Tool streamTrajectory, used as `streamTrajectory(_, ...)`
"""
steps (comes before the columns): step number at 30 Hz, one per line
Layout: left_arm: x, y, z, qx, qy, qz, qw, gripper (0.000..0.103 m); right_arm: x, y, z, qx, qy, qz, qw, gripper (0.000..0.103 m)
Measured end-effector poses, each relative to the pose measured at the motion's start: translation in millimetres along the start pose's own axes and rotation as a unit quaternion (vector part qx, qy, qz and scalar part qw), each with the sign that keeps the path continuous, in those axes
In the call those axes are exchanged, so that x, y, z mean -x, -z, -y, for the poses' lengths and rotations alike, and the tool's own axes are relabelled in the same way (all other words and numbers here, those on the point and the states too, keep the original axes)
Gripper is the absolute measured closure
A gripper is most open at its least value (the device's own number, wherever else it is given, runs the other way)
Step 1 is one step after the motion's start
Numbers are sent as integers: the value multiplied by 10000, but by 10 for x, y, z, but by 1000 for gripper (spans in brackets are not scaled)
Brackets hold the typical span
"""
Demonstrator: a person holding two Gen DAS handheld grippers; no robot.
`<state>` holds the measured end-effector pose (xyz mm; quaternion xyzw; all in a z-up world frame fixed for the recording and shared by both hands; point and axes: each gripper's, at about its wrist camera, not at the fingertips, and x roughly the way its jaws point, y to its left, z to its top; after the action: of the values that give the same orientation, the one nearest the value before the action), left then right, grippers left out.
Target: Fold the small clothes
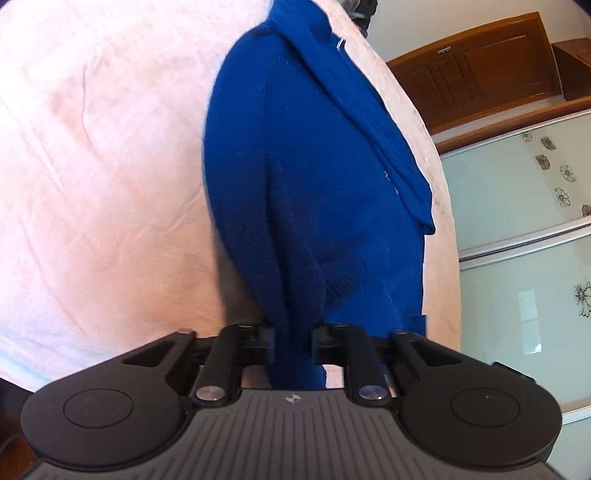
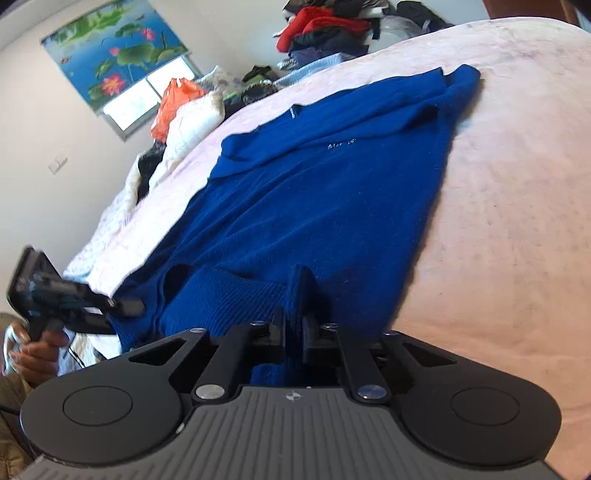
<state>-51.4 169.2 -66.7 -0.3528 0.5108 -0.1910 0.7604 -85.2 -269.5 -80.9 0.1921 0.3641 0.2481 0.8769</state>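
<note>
Both tools — left tool (image 1: 291,341), right tool (image 2: 293,338) — pinch blue sweater (image 2: 314,192) hem.

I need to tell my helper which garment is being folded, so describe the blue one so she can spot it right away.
On the wide pale pink bed, look at the near edge, in front of the heap of clothes piled at the far side. The blue sweater lies spread there alone, solid royal blue with a ribbed hem pinched by both hand-held grippers.
</note>
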Motion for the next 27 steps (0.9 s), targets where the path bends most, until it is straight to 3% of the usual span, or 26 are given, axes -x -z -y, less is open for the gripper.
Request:
streamTrajectory(5, 226, -33, 308, -772, -60, 529, 9956, 92, 167, -100, -106, 183, -77, 487, 9986, 95)
streamTrajectory(11, 508, -167, 722, -1569, 109, 1159, 9807, 92, 400, -331, -217, 376, -134, 1217, 9918, 95)
streamTrajectory(17, 463, -290, 712, -1495, -6, 1233, 9810, 92, 265, -344, -198, 366, 49, 1162, 9925, 95)
streamTrajectory(27, 261, -743, 1112, -2001, -184, 1624, 9660, 92, 5, -769, -149, 594, 351, 1494, 9864, 95)
